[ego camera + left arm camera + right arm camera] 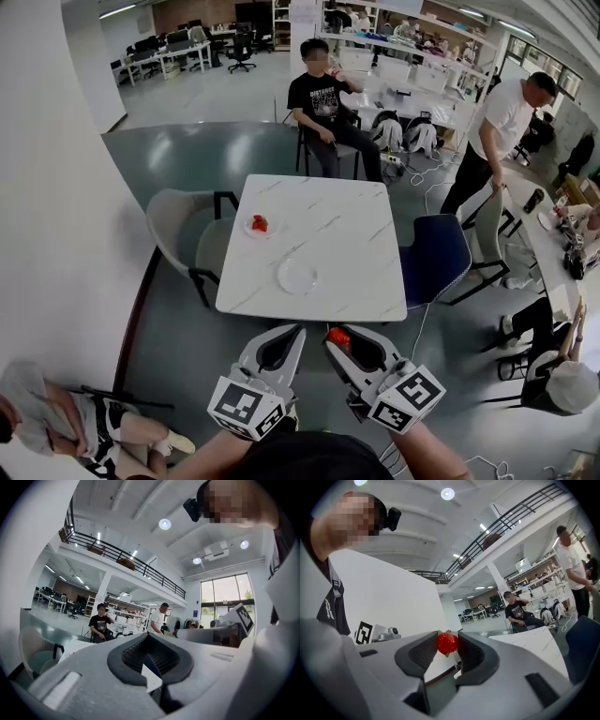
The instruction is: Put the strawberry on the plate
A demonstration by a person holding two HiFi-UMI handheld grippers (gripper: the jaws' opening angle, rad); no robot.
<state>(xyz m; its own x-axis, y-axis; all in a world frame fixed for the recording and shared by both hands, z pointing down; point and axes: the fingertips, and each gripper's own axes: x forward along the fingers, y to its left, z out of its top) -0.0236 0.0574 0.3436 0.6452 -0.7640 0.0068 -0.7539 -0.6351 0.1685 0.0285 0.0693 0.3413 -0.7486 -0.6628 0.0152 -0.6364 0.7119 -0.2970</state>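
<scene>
Red strawberry (447, 643) in right claw (338, 331), short of marble table (349, 281) edge.

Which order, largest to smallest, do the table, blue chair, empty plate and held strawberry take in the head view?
1. table
2. blue chair
3. empty plate
4. held strawberry, smallest even though it is nearest the camera

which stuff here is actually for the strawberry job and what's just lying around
For the job:
- strawberry, held in the right gripper
- empty plate on the table

Just about:
- small plate with a second strawberry
- left gripper, shut, holding nothing
- blue chair
- grey chair
</scene>
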